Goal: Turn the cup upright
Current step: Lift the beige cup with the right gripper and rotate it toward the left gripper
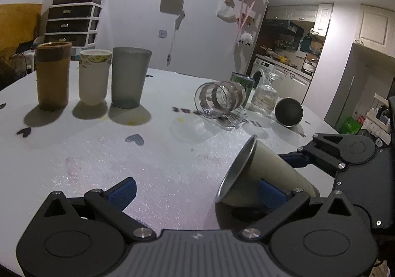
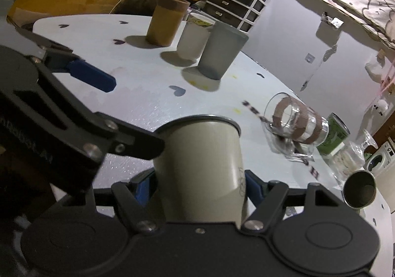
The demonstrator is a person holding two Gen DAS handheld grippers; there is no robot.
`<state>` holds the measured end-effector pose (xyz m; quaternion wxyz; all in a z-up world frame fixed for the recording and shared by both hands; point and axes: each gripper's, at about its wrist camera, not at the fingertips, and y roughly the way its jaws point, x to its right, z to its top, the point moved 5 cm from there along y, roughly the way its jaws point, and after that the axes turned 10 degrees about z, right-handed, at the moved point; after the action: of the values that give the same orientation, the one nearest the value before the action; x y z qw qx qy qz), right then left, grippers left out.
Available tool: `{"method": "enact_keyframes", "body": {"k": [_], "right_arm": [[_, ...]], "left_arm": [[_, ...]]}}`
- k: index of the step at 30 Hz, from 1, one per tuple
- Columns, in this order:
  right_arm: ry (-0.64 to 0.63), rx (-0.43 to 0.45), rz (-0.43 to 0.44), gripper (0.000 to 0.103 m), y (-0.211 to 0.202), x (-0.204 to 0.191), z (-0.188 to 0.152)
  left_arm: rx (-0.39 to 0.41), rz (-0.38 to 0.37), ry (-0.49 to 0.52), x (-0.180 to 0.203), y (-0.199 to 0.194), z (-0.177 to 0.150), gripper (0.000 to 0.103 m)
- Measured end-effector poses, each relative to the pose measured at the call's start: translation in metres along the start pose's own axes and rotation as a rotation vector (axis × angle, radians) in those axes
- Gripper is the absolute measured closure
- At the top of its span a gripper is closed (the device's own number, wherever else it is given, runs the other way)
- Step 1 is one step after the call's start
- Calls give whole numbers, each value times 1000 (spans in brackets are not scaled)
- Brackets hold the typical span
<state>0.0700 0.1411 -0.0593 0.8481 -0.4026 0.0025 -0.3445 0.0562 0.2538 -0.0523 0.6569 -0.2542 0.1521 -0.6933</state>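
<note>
Right gripper (image 2: 200,188) clamps tilted beige cup (image 2: 202,153); left gripper (image 1: 197,190) agape.

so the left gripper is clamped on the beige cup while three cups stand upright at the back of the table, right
Not quite: the right gripper is clamped on the beige cup, as the right wrist view shows. The left gripper is open and empty. The three cups do stand upright at the back.

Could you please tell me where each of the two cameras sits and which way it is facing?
Left wrist: sits on the left gripper, jaws open, facing across the table toward three upright cups; the right gripper intrudes at right.
Right wrist: sits on the right gripper, jaws shut on the beige cup; the left gripper's finger shows at left.
Shared: the beige cup, the table.
</note>
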Motion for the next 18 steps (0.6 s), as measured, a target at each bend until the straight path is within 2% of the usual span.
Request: {"method": "enact_keyframes", "body": {"k": [5, 12, 18], "right_arm": [[24, 56, 20, 12, -15, 2, -9], [215, 114, 117, 13, -37, 21, -37], [288, 179, 162, 12, -47, 15, -45]], "left_arm": [[-34, 14, -17, -4, 8, -4, 0], [-65, 56, -37, -13, 16, -10, 0], [-70, 62, -29, -12, 19, -7, 0]]}}
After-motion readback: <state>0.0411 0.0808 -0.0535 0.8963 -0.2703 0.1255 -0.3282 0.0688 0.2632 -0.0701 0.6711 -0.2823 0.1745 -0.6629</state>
